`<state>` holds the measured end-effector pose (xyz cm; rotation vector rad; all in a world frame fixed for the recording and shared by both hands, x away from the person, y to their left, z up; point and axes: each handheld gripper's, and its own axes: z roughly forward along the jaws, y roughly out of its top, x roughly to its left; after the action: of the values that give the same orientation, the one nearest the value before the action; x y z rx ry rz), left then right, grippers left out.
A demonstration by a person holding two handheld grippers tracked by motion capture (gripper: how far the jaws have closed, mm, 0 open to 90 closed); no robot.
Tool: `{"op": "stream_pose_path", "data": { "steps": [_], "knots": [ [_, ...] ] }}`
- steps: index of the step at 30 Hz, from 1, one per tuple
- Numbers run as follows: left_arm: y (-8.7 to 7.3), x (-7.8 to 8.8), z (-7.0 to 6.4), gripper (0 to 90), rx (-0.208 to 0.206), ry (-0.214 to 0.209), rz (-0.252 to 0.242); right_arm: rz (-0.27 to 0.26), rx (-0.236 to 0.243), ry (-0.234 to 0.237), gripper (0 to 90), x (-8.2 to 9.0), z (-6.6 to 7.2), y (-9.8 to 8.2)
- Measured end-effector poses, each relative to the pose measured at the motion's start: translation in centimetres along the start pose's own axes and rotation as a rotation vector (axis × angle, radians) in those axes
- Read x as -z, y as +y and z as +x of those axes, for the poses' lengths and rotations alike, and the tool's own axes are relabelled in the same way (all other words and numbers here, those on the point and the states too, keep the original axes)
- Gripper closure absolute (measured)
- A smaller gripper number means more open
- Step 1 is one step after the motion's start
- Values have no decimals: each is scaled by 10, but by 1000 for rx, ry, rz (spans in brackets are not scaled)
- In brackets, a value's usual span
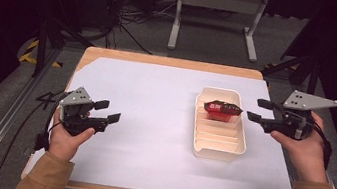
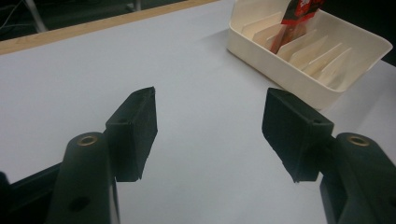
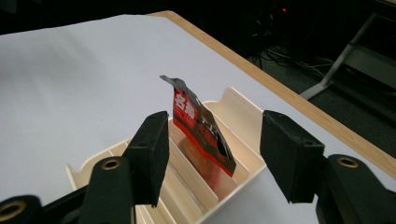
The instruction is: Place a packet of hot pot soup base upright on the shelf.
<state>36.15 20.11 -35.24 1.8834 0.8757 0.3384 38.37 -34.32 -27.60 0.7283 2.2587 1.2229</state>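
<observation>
High view: the packet (image 1: pixel 222 108) stands in a far slot of the tray (image 1: pixel 218 151), probably so the dividers keep it upright. The right gripper (image 1: pixel 258 110), jaws open, waits beside it; the left gripper (image 1: pixel 107 111), also open, is well apart.

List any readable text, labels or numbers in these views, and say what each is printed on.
Red packet standing in the cream divided tray: large white characters on red, apparently East Asian script, too blurred to read with confidence.
Smaller print on the packet: too small to read.
Nothing else carries text.

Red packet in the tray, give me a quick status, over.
Left gripper, right gripper open, empty. Red packet upright in tray slot. Nothing blocking.
</observation>
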Motion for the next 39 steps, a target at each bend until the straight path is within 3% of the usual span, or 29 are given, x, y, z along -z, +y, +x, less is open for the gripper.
{"op": "stream_pose_path", "data": {
  "steps": [9, 16, 32, 39],
  "knots": [
    [-7, 1, 1, 369, -5, 10, 7, -3, -53, -29, 406, 15, -5, -24],
    [-20, 5, 1, 368, -12, 20, -3, -5, -76, -35, 405, 17, -4, -46],
    [-26, 3, 3, 356, -17, 20, -15, -10, -144, -25, 395, -3, 4, -97],
    [-28, 2, 7, 355, -27, 22, -12, 16, -173, -43, 400, -17, 9, -118]
  ]
}}
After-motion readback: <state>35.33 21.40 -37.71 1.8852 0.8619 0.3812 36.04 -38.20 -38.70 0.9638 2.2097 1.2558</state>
